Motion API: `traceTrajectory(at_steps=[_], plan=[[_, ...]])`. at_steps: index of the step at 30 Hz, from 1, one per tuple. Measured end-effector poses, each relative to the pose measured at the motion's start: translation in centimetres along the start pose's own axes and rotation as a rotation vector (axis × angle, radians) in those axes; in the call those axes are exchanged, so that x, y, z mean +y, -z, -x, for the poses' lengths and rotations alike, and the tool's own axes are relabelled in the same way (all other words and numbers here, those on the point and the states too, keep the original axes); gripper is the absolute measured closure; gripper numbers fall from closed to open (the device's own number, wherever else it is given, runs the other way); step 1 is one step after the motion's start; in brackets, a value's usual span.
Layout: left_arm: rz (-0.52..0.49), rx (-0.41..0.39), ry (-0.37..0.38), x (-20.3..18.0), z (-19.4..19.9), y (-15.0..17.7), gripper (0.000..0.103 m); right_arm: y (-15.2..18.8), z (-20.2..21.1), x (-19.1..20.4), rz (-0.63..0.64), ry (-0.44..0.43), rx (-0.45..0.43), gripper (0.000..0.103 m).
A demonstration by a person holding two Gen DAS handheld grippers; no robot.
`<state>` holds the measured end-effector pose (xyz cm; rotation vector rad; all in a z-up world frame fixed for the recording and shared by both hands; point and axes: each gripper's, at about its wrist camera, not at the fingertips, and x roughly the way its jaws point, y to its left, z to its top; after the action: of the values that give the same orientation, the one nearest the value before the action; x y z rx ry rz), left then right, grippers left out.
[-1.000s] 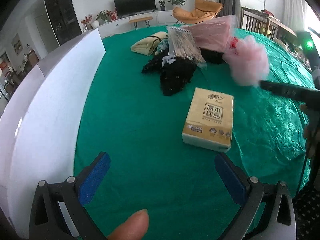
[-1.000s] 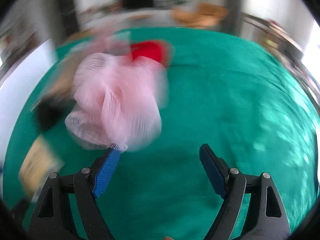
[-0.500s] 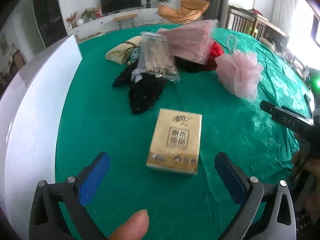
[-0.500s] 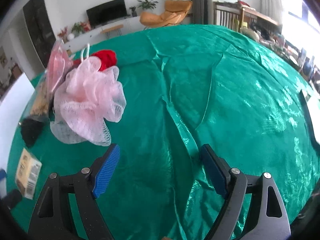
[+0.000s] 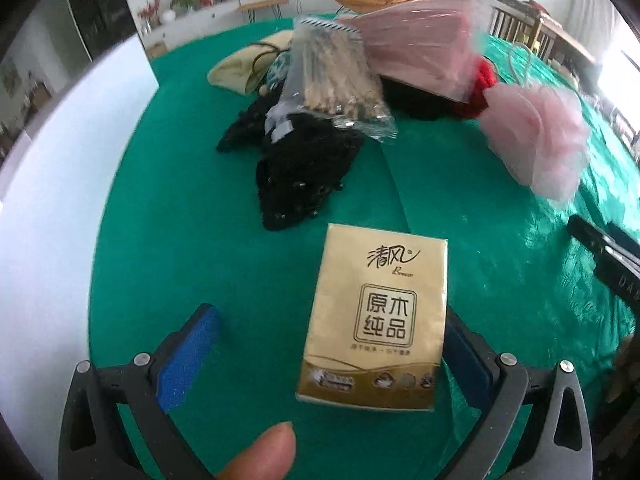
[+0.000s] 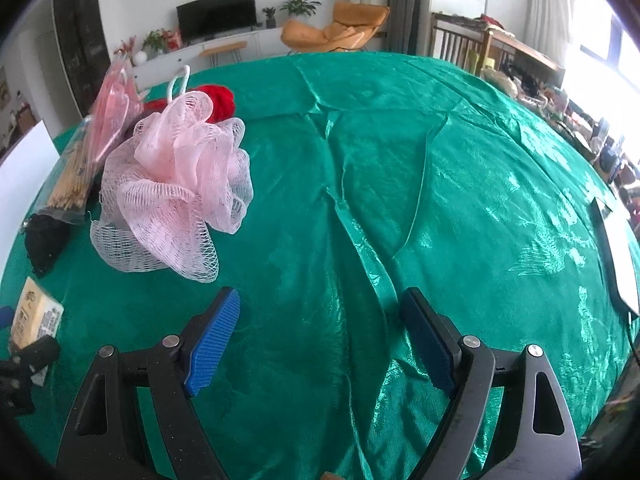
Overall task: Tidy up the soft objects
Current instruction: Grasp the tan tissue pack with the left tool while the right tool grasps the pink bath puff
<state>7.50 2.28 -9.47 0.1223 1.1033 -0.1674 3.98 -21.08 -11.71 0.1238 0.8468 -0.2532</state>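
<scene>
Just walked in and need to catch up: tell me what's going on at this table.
A person is sorting soft things on a green cloth with a claw in each hand. The left claw is open around a gold tissue pack, not yet closed on it. The right claw is open and empty over bare cloth, with a pink bath pouf lying just ahead on its left. Farther back sits a pile: black fabric, a bag of sticks, a pink bag.
</scene>
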Motion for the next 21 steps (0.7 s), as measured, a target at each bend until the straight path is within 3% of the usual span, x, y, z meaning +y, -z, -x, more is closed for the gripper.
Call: traceTrajectory(at_steps=[3, 6, 21], plan=[[0.054, -0.015, -0.057, 2.2, -0.1, -0.3, 0.000, 0.0, 0.0, 0.0, 0.001, 0.001, 0.000, 0.017], [0.125, -0.007, -0.036, 4.6, -0.5, -0.5, 0.000, 0.0, -0.1, -0.1, 0.001, 0.001, 0.000, 0.017], [0.118, -0.106, -0.048, 4.6, -0.5, 0.4, 0.000, 0.0, 0.2, 0.2, -0.003, 0.010, -0.005, 0.017]])
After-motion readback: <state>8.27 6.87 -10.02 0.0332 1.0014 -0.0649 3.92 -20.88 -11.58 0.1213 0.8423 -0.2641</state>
